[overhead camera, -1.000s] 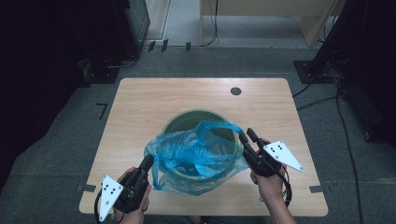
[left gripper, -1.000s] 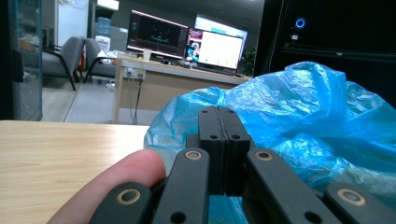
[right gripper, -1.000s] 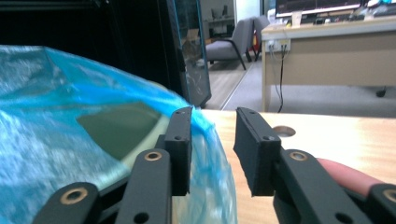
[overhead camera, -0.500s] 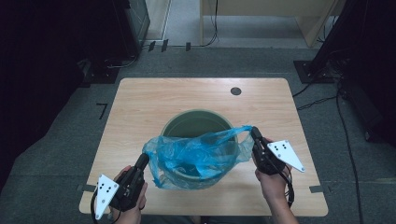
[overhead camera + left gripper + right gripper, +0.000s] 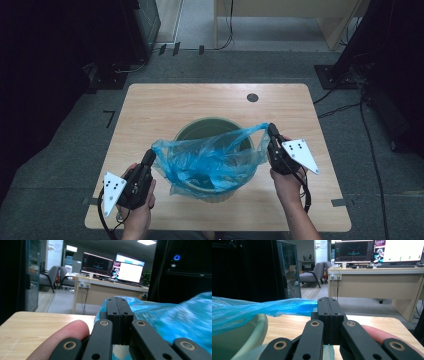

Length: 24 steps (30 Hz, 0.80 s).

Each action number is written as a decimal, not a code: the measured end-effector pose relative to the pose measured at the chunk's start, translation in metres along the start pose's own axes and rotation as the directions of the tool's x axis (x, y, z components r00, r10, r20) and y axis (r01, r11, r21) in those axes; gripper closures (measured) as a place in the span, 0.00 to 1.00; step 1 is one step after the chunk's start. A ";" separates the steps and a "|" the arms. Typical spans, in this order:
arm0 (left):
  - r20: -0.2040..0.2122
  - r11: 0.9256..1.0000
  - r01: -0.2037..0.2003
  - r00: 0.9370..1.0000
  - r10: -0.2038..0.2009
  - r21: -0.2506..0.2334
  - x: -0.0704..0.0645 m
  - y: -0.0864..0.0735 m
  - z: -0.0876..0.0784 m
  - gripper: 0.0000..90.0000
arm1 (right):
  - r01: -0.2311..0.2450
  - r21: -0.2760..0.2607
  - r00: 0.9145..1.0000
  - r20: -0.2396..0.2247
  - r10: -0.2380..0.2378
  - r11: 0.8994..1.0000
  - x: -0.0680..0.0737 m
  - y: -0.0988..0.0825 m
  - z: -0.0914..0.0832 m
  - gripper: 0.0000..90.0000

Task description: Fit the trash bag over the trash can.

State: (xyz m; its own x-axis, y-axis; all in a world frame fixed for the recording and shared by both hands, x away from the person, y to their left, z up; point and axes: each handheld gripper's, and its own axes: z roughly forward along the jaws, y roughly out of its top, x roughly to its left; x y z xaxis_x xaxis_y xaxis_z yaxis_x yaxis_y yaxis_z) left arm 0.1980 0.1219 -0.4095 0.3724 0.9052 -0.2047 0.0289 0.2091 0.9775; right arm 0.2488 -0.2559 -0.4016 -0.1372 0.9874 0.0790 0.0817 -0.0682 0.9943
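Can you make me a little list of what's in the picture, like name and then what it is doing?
bag: blue plastic bag, stretched wide over the bin
bin: green bin, upright on the table, bag hanging into it
table: wooden table, with a small dark round hole near the far edge
left gripper: left gripper, shut on the bag's left edge
right gripper: right gripper, shut on the bag's right edge
bag edges: both off the bin's rim, held in the air
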 end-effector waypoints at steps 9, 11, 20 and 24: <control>-0.008 0.977 0.150 0.989 -0.150 0.154 0.012 -0.031 0.032 1.00 | -0.012 0.179 1.000 0.011 0.010 0.984 0.006 -0.038 0.036 1.00; -0.003 0.972 0.158 0.987 -0.160 0.173 0.009 -0.036 0.038 1.00 | -0.031 0.206 0.999 -0.004 0.033 0.978 0.010 -0.045 0.039 1.00; -0.029 0.944 0.164 0.986 -0.163 0.286 0.003 -0.052 0.058 1.00 | -0.108 0.326 0.993 -0.007 0.116 0.939 0.013 -0.072 0.050 1.00; -0.076 0.922 0.178 0.984 -0.161 0.344 0.010 -0.068 0.057 1.00 | -0.161 0.393 0.987 0.052 0.153 0.905 0.002 -0.096 0.052 1.00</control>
State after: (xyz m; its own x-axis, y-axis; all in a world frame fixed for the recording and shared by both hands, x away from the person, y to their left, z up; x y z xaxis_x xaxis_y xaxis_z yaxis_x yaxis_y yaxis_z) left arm 0.2528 0.0952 -0.4748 0.2916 0.8849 -0.3631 0.4116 0.2266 0.8827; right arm 0.2919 -0.2401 -0.5002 -0.0715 0.9714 0.2263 0.4837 -0.1647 0.8596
